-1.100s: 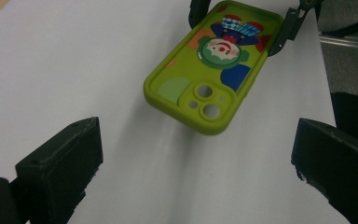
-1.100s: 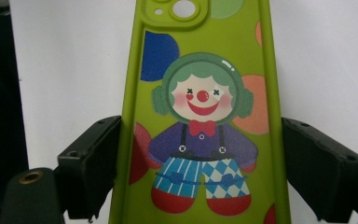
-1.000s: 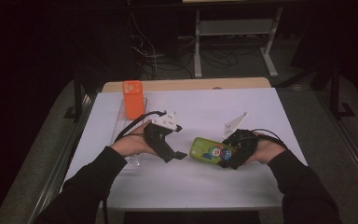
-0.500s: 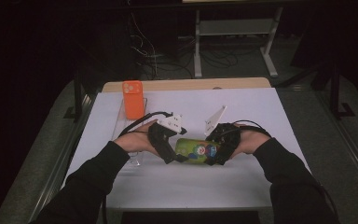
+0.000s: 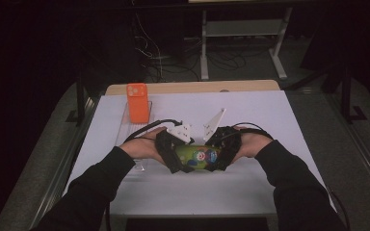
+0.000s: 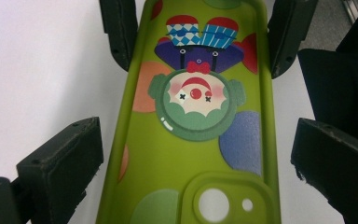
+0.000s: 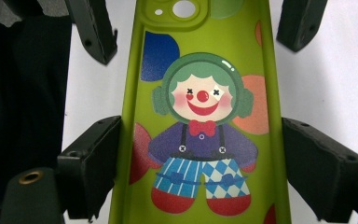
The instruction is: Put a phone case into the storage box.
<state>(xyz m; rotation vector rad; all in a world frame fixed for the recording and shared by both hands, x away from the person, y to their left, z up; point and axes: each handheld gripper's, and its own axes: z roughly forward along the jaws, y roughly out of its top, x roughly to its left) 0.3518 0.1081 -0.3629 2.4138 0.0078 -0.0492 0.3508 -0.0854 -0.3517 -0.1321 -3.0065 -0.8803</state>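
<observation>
Phone case [image 5: 197,156]: green, printed with a clown in a purple top and blue checked trousers; lies flat on the white tabletop [image 5: 270,192], lengthwise between the two tongs, near the person's edge and about mid-width.
Case ends: the camera cut-out end points toward the left tongs; the clown's feet point toward the right tongs.
Left tongs [image 6: 186,172]: jaws spread, one on each long side of the case at the cut-out end; in the left gripper view a small gap shows between each jaw and the case rim, so no grip is made.
Right tongs [image 7: 200,172]: jaws also apart, straddling the foot end of the case; the left jaw pad sits just beside the rim, and whether it touches I cannot tell; the right pad stands clear.
Opposite jaws: each gripper view shows the other tongs' jaw tips flanking the far end of the case.
Hands: dark-sleeved forearms come in from the near edge, each hand wrapped around its tongs.
Orange phone [image 5: 137,102]: stands upright at the far left of the tabletop, well apart from the case.
</observation>
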